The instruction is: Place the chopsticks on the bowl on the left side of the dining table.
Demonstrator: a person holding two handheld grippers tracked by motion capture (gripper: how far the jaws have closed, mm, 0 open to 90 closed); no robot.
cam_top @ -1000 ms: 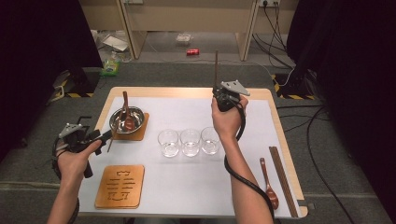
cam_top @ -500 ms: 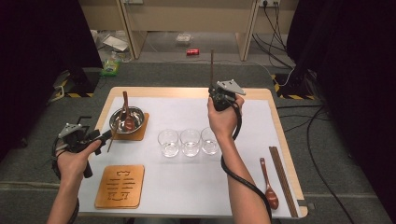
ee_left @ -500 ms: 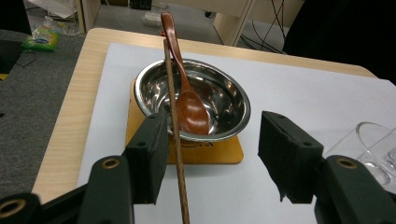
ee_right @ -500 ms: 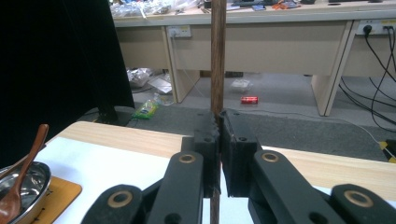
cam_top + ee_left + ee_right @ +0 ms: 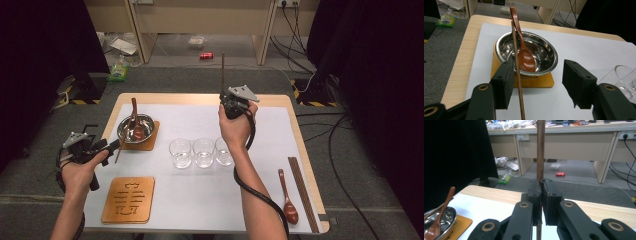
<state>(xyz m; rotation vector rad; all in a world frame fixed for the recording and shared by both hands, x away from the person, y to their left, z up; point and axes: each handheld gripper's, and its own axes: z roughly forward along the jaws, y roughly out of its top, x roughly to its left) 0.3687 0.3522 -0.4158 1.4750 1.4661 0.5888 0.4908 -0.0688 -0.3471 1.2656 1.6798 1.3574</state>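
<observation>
My right gripper is raised over the table's far side, shut on a dark wooden chopstick that stands upright out of its jaws. In the right gripper view the two pads press on the stick at the right gripper. At the left edge, my left gripper is open beside a steel bowl. A second chopstick leans from the bowl's rim down along the inner face of one pad of the left gripper. A brown wooden spoon rests in the steel bowl.
The bowl sits on a wooden coaster. Three empty glasses stand in a row mid-table. A patterned coaster lies front left. Another wooden spoon and long dark sticks lie front right on the white mat.
My right gripper has drifted slightly left with its upright chopstick. The left gripper and the bowl have stayed put.
</observation>
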